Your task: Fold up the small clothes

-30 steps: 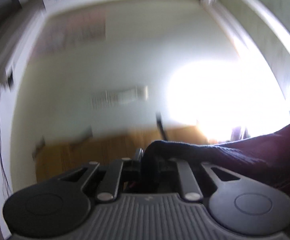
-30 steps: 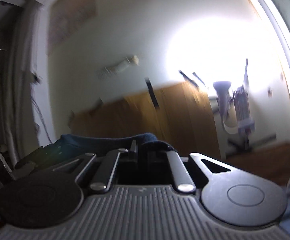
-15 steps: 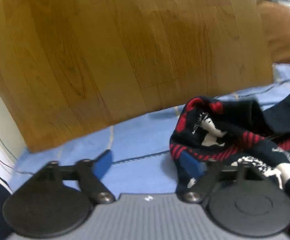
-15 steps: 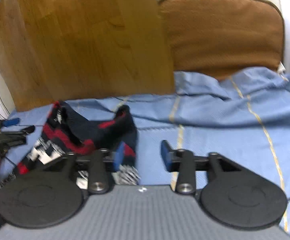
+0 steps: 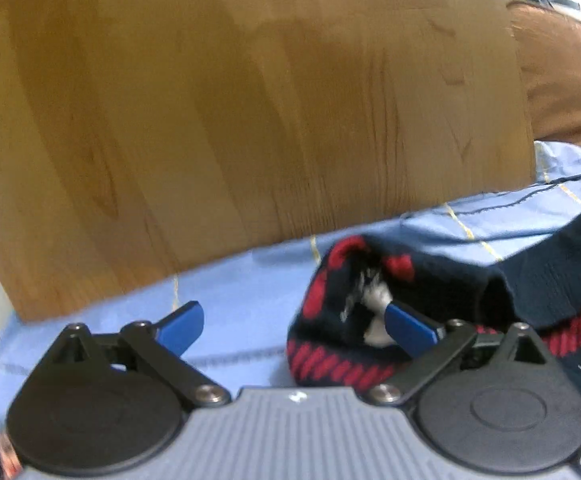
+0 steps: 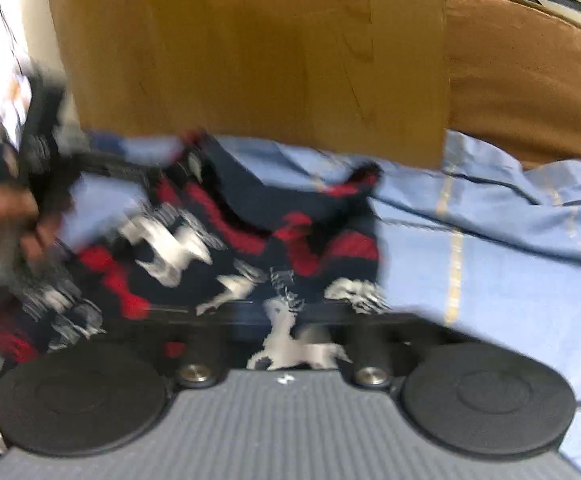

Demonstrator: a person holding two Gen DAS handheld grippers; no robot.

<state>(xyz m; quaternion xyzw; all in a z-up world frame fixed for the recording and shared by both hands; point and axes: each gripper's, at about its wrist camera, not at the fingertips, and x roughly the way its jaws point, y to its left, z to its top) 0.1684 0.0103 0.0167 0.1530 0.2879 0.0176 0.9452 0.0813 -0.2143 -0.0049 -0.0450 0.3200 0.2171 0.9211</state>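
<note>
From the left wrist, the left gripper (image 5: 292,326) stands wide, its jaws having just been opening; its blue fingertips (image 5: 180,326) sit far apart at about 8 and 4 o'clock of the frame's centre. The navy, red and white knitted garment (image 5: 442,292) lies crumpled on the blue sheet (image 5: 234,292) at 4 o'clock, its edge bunched against the right-side fingertip, not pinched. A wooden headboard (image 5: 250,100) fills the upper frame, and a brown cushion (image 5: 558,64) shows at 2 o'clock.

From the right wrist, blurred, the right gripper (image 6: 286,332) has just been closing and is now narrow, clamped on a fold of the same garment at 6 o'clock. The cloth spreads toward 9 and 10 o'clock, where a person's hand (image 6: 2,216) grips the other tool. The sheet runs to 3 o'clock, with the cushion at 1 o'clock.
</note>
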